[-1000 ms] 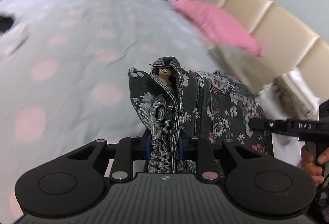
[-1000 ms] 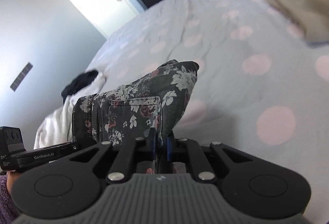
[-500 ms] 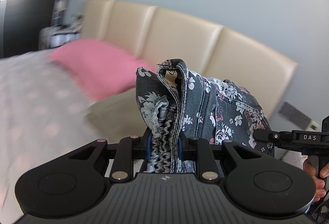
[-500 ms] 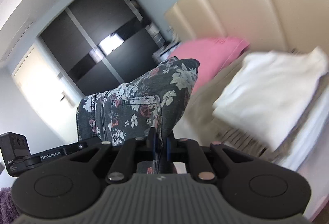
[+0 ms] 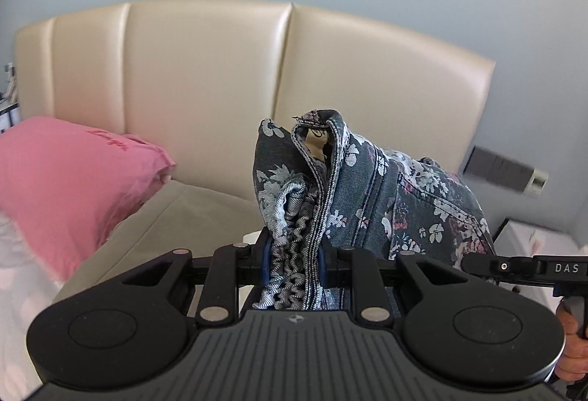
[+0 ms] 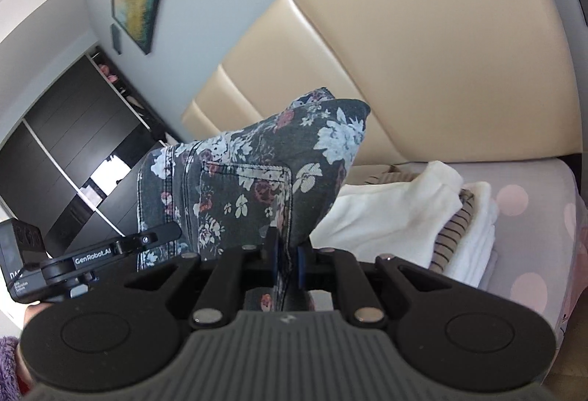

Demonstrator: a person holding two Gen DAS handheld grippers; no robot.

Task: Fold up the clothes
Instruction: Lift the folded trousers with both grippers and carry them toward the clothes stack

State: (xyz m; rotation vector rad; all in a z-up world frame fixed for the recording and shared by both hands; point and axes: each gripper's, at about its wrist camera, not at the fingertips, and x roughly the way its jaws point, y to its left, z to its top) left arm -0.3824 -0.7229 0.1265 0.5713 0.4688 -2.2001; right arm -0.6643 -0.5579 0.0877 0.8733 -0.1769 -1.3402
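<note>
Left wrist view: close behind the left gripper (image 5: 294, 254), facing the cream headboard (image 5: 205, 77), pink pillow (image 5: 70, 176) at 9 o'clock. Right wrist view: rolled, same headboard at 1 o'clock. Shared: floral denim garment (image 6: 250, 180), headboard.

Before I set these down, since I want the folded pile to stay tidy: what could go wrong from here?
1. The floral jeans are held folded in the air by the left gripper and the right gripper alone; if either grip slips, the fold may fall open.
2. The stack of folded clothes by the headboard looks uneven and soft, so a careless landing might topple or rumple it.
</note>
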